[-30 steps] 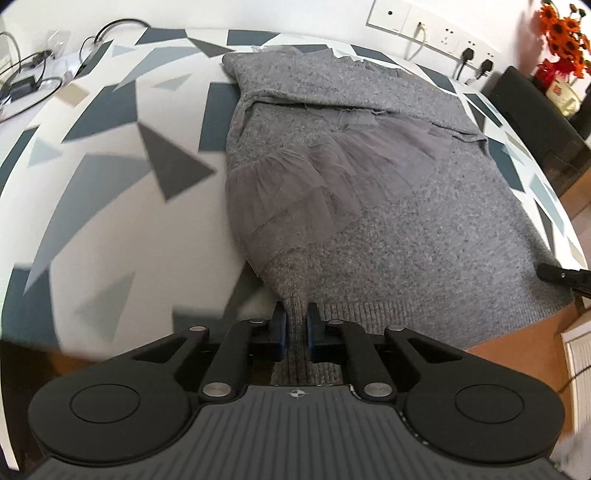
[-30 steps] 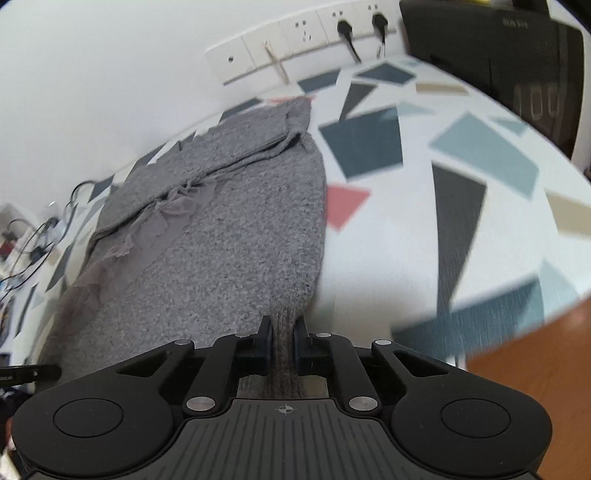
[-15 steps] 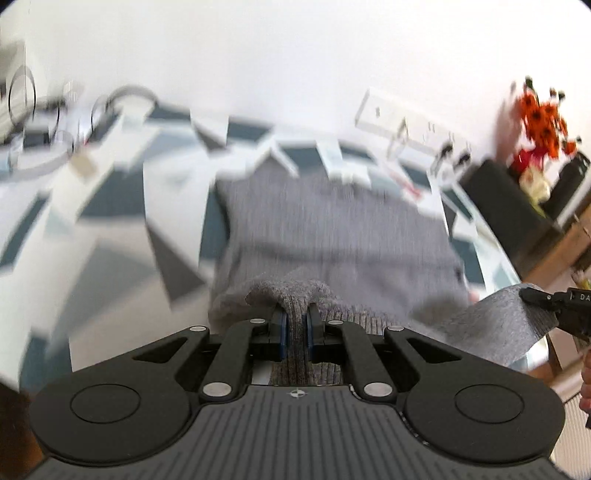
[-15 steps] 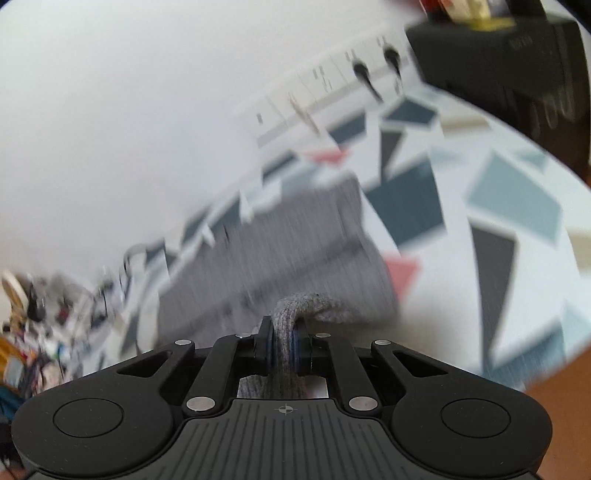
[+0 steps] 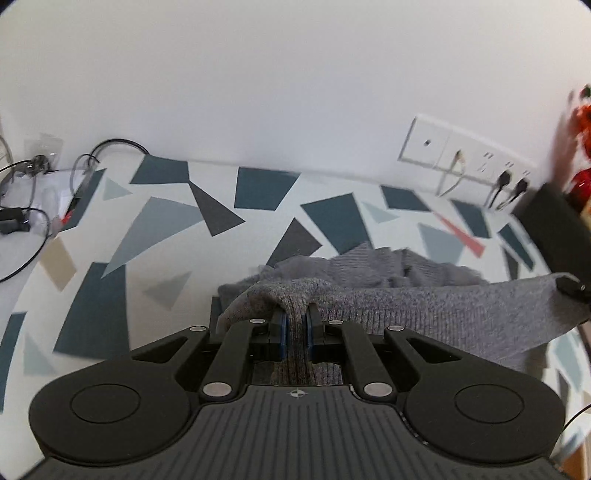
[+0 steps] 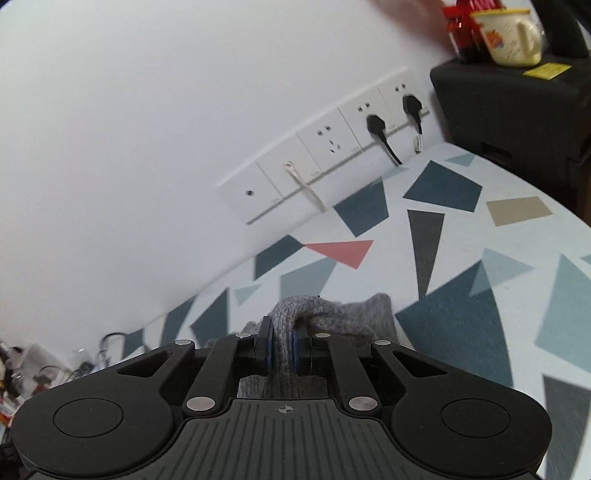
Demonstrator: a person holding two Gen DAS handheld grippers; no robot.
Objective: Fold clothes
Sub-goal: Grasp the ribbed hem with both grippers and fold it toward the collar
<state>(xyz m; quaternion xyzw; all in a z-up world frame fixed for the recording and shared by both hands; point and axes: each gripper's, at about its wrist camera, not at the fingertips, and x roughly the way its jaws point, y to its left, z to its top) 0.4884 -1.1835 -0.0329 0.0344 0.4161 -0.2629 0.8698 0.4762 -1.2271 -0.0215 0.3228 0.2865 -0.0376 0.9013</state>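
A: Start at the left. What is the left gripper [image 5: 295, 325] doing?

B: Its jaws are clamped on a ribbed fold of the grey knitted garment [image 5: 424, 306]. The knit bunches up between the blue pads [image 5: 282, 334] and humps over just ahead of them.

A: And where is the rest of the garment?

B: It stretches away to the right of those jaws as a taut band, raised off the patterned tabletop [image 5: 110, 295]. More of it lies crumpled on the table just beyond the jaws. At the far right end of the band a dark tip grips the cloth; that looks like the right gripper, though only a sliver shows there.

A: Anything to the left of the jaws?

B: Well off to the left, black cables [image 5: 33, 236] loop at the table's edge. Ahead and to the right, a wall socket strip [image 5: 465, 158] sits above the table.

A: Now the right gripper [image 6: 282, 347].

B: Also shut tight on the grey knit, a rounded wad of it pinched between the pads and bulging just ahead of them. A little of the garment lies on the table immediately right of the jaws.

A: Beyond that?

B: The socket strip is ahead, with two black plugs [image 6: 376, 123] in it. Far up to the right a black box [image 6: 517, 103] carries a cream mug [image 6: 509, 33].
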